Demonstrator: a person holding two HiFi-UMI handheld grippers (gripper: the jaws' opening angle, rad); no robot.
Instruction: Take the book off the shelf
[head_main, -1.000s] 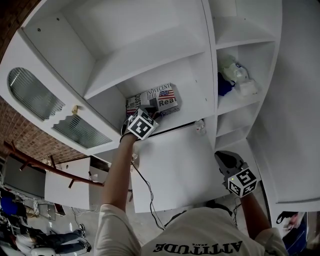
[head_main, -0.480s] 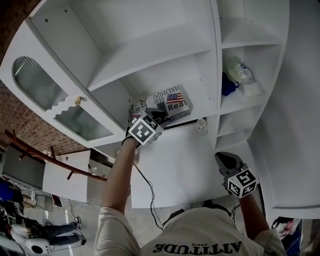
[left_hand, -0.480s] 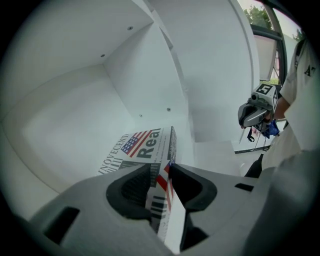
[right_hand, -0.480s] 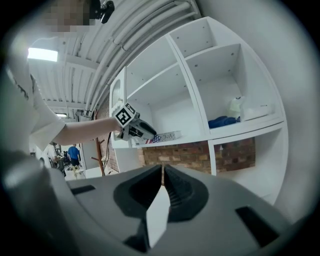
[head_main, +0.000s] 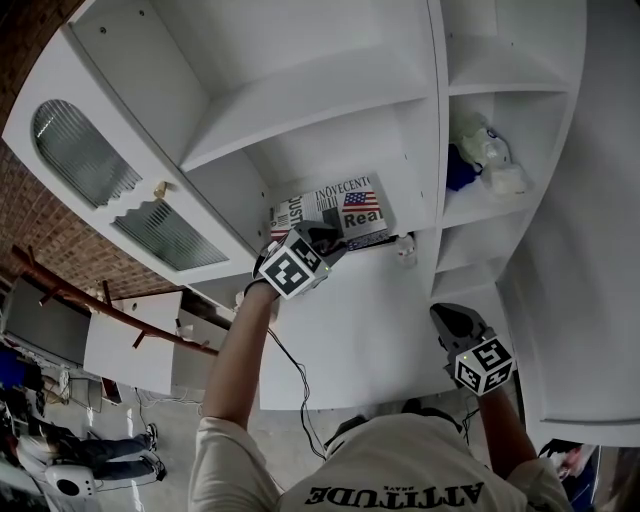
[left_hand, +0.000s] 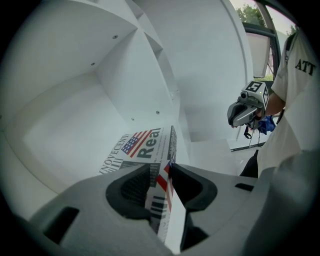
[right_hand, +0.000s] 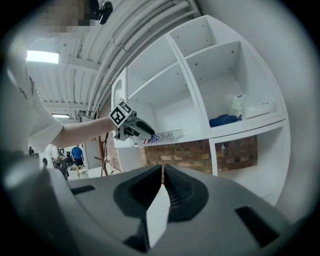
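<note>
At the shelf's (head_main: 408, 210) front edge, our left gripper (left_hand: 167, 175), its jaws just closing, clamps the book (left_hand: 145, 147). The book lies flat, cover up, its length along the edge, pointing away from us. Our right gripper (right_hand: 163, 172) hangs shut and empty, well apart.
</note>
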